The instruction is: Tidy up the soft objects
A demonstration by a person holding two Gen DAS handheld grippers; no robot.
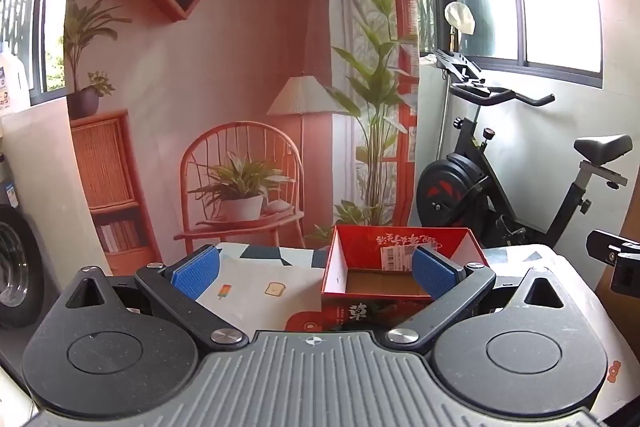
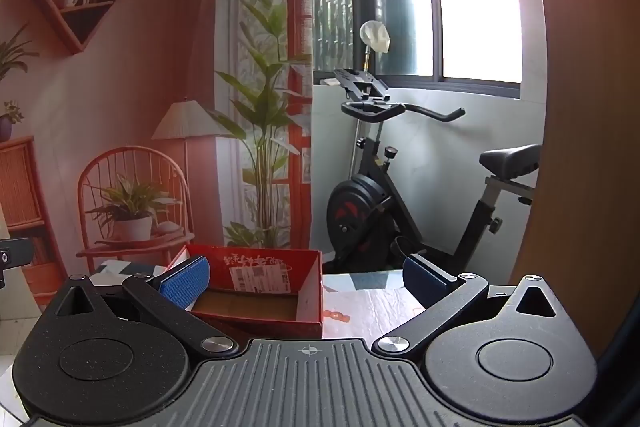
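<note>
An open red cardboard box [image 1: 400,259] with a brown bottom stands on a table with a patterned cloth [image 1: 256,279]. Nothing shows inside it. It also shows in the right wrist view [image 2: 264,275]. My left gripper [image 1: 316,273] is open and empty, held above the table with the box in front of its right finger. My right gripper [image 2: 306,279] is open and empty, with the box in front of its left finger. No soft objects are in view.
A printed backdrop of a room [image 1: 240,87] hangs behind the table. An exercise bike [image 1: 500,179] stands at the right by the windows, also in the right wrist view [image 2: 400,187]. A wooden panel [image 2: 588,147] rises at the far right.
</note>
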